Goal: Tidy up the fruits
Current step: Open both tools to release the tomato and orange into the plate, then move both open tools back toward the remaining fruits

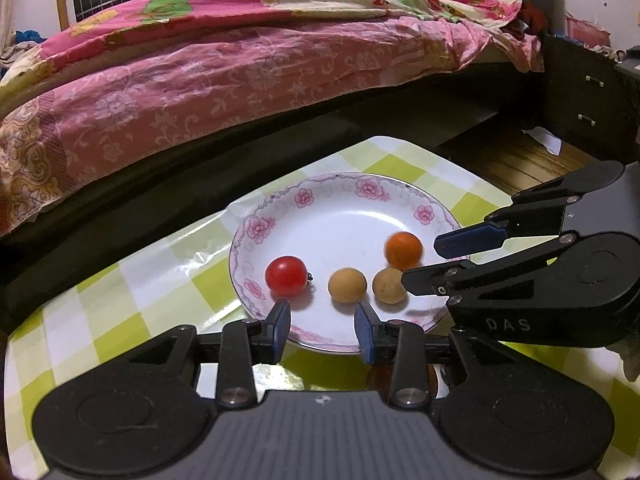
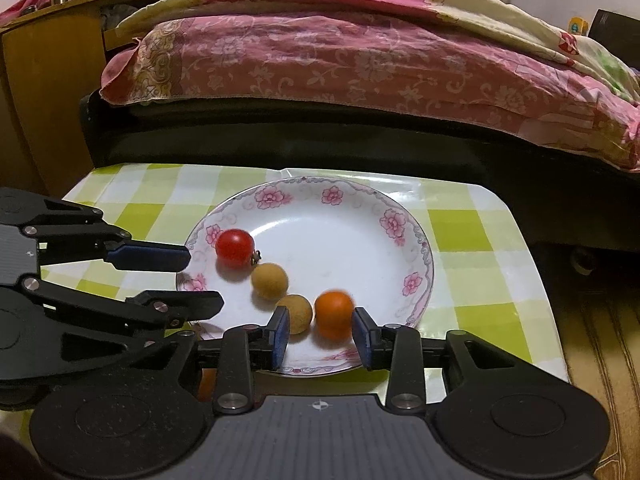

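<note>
A white plate with pink flowers (image 1: 340, 216) (image 2: 320, 224) sits on the green checked tablecloth. In it lie a red cherry tomato (image 1: 286, 275) (image 2: 235, 247), two tan round fruits (image 1: 347, 285) (image 1: 389, 285) (image 2: 269, 280) (image 2: 298, 312) and a small orange fruit (image 1: 403, 249) (image 2: 334, 314). My left gripper (image 1: 323, 330) (image 2: 200, 280) is open over the plate's near rim, empty. My right gripper (image 2: 321, 334) (image 1: 424, 262) is open, with the orange fruit and one tan fruit just ahead of its fingertips, not gripped.
The small table (image 2: 480, 232) stands against a bed with a pink floral quilt (image 1: 200, 80) (image 2: 360, 60). A dark cabinet with drawers (image 1: 588, 96) is at the far right in the left wrist view. A wooden cabinet (image 2: 40, 92) is at the left in the right wrist view.
</note>
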`<state>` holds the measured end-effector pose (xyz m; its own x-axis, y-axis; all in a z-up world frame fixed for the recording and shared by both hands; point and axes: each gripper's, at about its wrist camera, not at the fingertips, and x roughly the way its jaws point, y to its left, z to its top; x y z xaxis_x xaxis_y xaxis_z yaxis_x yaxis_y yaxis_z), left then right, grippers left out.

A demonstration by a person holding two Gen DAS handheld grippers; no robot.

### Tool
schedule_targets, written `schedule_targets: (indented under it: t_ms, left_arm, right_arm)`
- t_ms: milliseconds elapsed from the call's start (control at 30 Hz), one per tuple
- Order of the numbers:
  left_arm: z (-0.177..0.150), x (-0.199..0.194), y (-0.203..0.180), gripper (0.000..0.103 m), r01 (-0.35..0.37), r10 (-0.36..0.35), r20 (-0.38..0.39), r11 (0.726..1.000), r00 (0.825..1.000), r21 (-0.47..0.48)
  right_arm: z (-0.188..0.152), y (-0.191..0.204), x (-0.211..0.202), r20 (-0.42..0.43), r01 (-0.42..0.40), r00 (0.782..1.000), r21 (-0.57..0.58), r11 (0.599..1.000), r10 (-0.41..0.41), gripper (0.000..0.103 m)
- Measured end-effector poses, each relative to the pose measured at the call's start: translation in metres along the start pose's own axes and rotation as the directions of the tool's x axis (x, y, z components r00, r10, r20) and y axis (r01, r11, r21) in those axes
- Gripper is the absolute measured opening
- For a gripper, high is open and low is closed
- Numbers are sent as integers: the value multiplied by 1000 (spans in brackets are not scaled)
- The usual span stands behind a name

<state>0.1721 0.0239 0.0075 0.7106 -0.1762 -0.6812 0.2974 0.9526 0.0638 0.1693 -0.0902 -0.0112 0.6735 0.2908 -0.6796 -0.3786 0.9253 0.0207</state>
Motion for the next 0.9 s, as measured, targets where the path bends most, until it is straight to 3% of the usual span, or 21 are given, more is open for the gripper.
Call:
schedule_targets:
  t_ms: [433, 900]
  left_arm:
    - [-5, -16, 4, 43, 24, -24, 2, 1000, 1000, -17]
    - [-38, -48, 0, 44, 102, -105, -65, 993, 992, -54]
  right_arm:
    - [-2, 0, -10, 18, -11, 1000, 15, 1000, 11, 32]
    - [-23, 11, -38, -14, -53, 998, 23, 998, 53, 32]
